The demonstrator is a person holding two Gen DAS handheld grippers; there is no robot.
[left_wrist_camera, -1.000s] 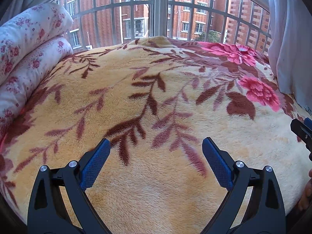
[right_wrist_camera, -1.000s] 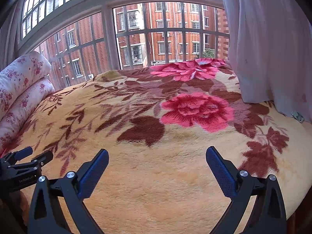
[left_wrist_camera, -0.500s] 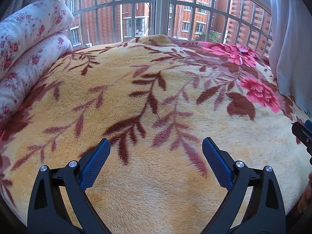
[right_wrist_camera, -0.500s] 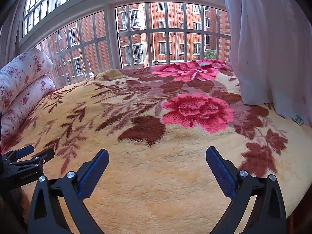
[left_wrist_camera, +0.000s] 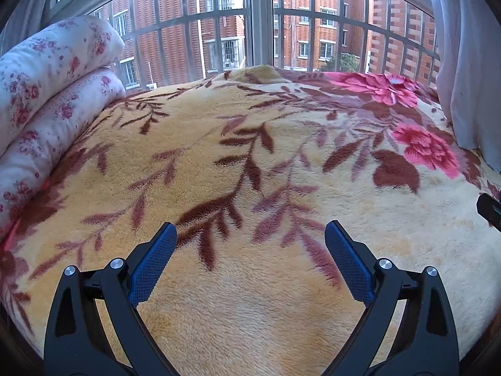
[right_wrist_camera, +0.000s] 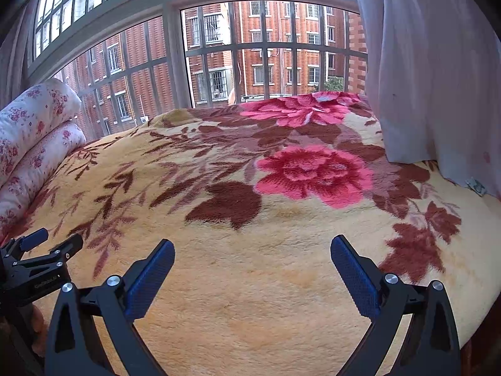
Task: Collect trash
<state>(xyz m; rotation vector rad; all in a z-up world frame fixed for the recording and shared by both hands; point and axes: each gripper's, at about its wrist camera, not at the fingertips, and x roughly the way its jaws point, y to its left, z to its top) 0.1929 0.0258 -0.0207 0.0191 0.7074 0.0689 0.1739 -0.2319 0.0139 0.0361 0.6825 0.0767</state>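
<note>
a small crumpled scrap (right_wrist_camera: pixel 476 185), too small to make out, lies on the bed's blanket (right_wrist_camera: pixel 250 282) at the foot of the curtain (right_wrist_camera: pixel 432 78), half tucked under its hem. the right tool (right_wrist_camera: pixel 252 252) and left tool (left_wrist_camera: pixel 251 235) hover over the blanket, both spread wide and empty. rolled floral bedding (left_wrist_camera: pixel 47 100) lies beside the barred window (left_wrist_camera: pixel 256 31).

Bright daylight from the window (right_wrist_camera: pixel 250 47) — sharp, fisheye-bent edges.
</note>
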